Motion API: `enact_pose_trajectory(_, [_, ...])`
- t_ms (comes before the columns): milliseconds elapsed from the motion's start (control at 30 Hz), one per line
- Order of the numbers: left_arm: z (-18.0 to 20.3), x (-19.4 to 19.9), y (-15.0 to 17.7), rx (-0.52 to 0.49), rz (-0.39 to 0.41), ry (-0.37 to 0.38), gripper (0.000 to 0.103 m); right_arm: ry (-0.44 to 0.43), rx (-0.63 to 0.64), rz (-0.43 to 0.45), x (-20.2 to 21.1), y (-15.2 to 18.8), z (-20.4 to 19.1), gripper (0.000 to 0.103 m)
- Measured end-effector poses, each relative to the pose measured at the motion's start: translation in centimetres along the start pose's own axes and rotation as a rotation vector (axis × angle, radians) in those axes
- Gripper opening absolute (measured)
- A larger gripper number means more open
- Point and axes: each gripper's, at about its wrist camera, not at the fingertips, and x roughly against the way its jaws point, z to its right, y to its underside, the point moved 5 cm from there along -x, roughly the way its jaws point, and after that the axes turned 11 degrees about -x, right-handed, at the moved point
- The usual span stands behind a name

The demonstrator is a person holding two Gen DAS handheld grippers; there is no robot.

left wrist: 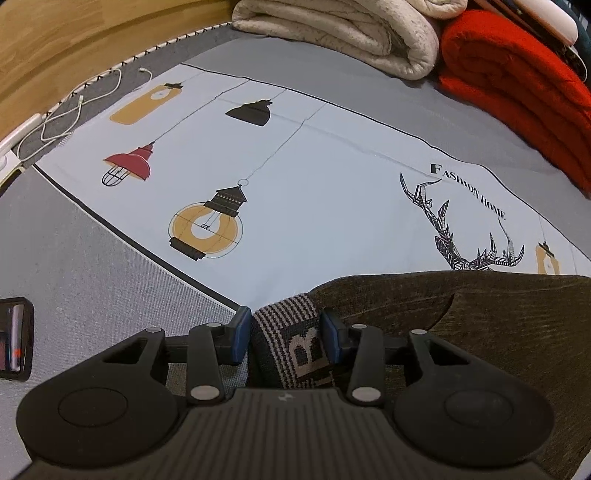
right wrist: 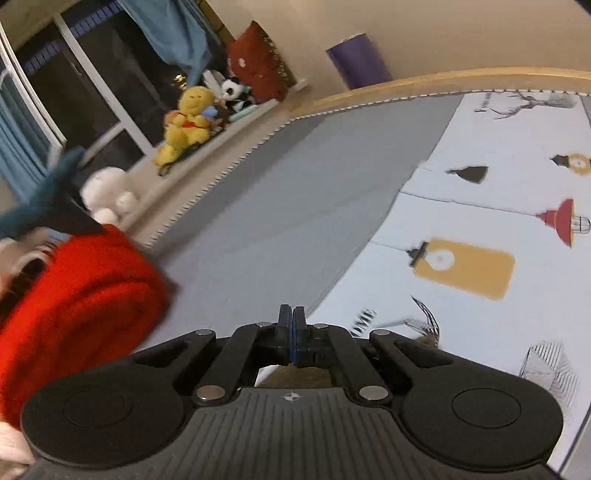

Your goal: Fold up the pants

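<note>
Dark olive-brown pants (left wrist: 480,332) lie at the lower right of the left wrist view on a pale printed mat (left wrist: 295,184). Their striped black-and-white waistband (left wrist: 291,343) sits between the blue pads of my left gripper (left wrist: 284,332), whose jaws stand apart around it. My right gripper (right wrist: 292,321) has its jaws pressed together above the mat (right wrist: 461,221). A small patch of brown cloth (right wrist: 295,374) shows under its fingers; I cannot tell whether it is pinched.
A folded cream blanket (left wrist: 340,33) and a red blanket (left wrist: 517,96) lie at the far right; the red one (right wrist: 74,314) is left of my right gripper. A white cable (left wrist: 66,118) and a phone (left wrist: 14,339) lie at the left. Plush toys (right wrist: 188,122) sit beyond the bed edge.
</note>
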Motion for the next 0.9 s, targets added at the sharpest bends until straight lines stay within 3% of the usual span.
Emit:
enact_pose_trajectory(100, [0.4, 0.0, 0.1, -0.023, 0.009, -0.016, 0.045, -0.037, -0.046, -0.145, 0.1, 0.1, 1.4, 0.012])
enact_pose_trajectory(167, [0.4, -0.2, 0.2, -0.028, 0.008, -0.013, 0.045, -0.038, -0.02, -0.15, 0.5, 1.2, 2.4, 0.045])
enact_pose_trajectory(233, [0.3, -0.2, 0.2, -0.023, 0.006, -0.006, 0.046, -0.022, -0.052, -0.184, 0.1, 3.0, 4.3, 0.051])
enact_pose_trajectory(333, [0.2, -0.4, 0.2, -0.026, 0.003, -0.003, 0.046, -0.021, -0.202, -0.235, -1.6, 4.8, 7.7, 0.051])
enact_pose_trajectory(433, [0.3, -0.5, 0.2, -0.035, 0.003, -0.005, 0.046, -0.04, -0.368, -0.188, -2.7, 5.3, 9.9, 0.049])
enact_pose_trajectory(533, [0.2, -0.8, 0.1, -0.034, -0.004, -0.004, 0.047, -0.056, -0.416, -0.152, -3.5, 4.7, 9.6, 0.05])
enact_pose_trajectory(567, [0.2, -0.9, 0.1, -0.035, -0.006, -0.004, 0.047, -0.05, -0.414, -0.14, -3.8, 4.5, 9.2, 0.044])
enact_pose_trajectory(600, [0.2, -1.0, 0.0, -0.032, -0.01, -0.006, 0.047, -0.036, -0.382, -0.107, -3.9, 4.2, 8.7, 0.03])
enact_pose_trajectory(633, [0.2, -0.9, 0.0, -0.026, -0.011, -0.007, 0.047, 0.001, -0.284, -0.056, -3.9, 3.8, 7.4, 0.007])
enact_pose_trajectory(733, [0.0, -0.4, -0.2, -0.009, -0.006, 0.0, 0.046, 0.002, -0.17, 0.038, -2.7, 2.4, 4.6, 0.007])
enact_pose_trajectory(900, [-1.0, 1.8, -0.9, 0.086, -0.01, 0.043, 0.045, -0.063, -0.046, 0.071, 2.2, -2.5, 0.2, 0.006])
